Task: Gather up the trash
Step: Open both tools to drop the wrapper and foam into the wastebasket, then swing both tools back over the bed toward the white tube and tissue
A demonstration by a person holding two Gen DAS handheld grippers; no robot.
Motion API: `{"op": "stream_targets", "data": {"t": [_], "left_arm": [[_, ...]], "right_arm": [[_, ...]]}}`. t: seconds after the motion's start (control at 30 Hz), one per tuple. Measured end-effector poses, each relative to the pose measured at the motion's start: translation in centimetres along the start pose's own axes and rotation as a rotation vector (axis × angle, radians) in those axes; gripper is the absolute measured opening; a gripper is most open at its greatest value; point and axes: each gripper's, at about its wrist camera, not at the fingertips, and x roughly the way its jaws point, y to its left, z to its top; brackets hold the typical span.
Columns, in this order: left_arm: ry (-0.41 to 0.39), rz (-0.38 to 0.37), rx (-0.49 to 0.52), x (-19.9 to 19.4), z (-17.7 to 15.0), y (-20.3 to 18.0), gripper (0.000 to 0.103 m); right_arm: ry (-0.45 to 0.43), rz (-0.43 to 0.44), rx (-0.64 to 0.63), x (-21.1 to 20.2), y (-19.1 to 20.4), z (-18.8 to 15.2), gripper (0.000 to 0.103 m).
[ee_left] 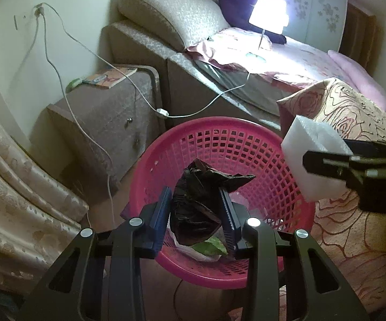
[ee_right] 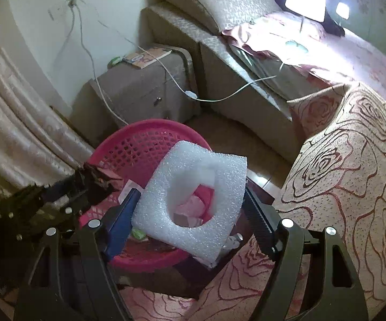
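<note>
A pink lattice basket (ee_left: 273, 165) stands on the floor beside the bed, with a green leaf (ee_left: 210, 247) and white scraps in its bottom. My left gripper (ee_left: 197, 206) is shut on a crumpled dark plastic bag (ee_left: 195, 198), held over the basket's opening. In the right wrist view my right gripper (ee_right: 190, 203) is shut on a white foam block (ee_right: 193, 198) with a hollow middle, held over the basket's (ee_right: 139, 144) right side. The foam block (ee_left: 310, 155) and right gripper show at the right edge of the left wrist view. The left gripper (ee_right: 94, 184) with the bag shows left in the right view.
A bedside cabinet (ee_left: 107, 117) with a book (ee_left: 112, 76) stands behind the basket. White cables (ee_left: 163, 112) hang from a wall socket to the bed. A lit lamp (ee_left: 268, 13) stands on the bed. A rose-patterned cover (ee_right: 353, 160) lies right, a curtain (ee_left: 5, 187) left.
</note>
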Motion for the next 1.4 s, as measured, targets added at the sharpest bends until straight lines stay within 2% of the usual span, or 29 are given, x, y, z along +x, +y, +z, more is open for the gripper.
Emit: {"op": "stream_targets", "data": {"t": [0.17,0.27,0.37,0.47,0.9,1.17,1.4], "left_arm": [[0.015,0.007,-0.005,0.5,-0.1,0.3,0.036],[0.022,0.010,-0.011,0.6,-0.1,0.5,0.048],[0.011,0.024,-0.011,0.4,-0.1,0.5,0.060],[0.005,0.036,-0.012,0.2,0.0,0.6,0.066],[-0.028,0.048,-0.043,-1.4,0.5,1.1,0.069],[-0.052,0.025,-0.004,-2.6,0.5,-1.1,0.072],[-0.074,-0.012,0.060,-3.8,0.3,-4.3,0.074]], "right_arm": [[0.012,0.013,0.009,0.4,0.0,0.2,0.075],[0.016,0.016,0.009,0.4,0.1,0.1,0.076],[0.008,0.013,0.021,0.1,-0.2,-0.1,0.083],[0.002,0.016,0.038,-0.2,-0.6,-0.4,0.084],[-0.083,-0.015,0.064,-4.9,-3.0,-3.0,0.084],[-0.169,-0.141,0.094,-9.7,-6.8,-6.2,0.084],[-0.197,-0.246,0.122,-12.8,-9.9,-10.3,0.084]]}}
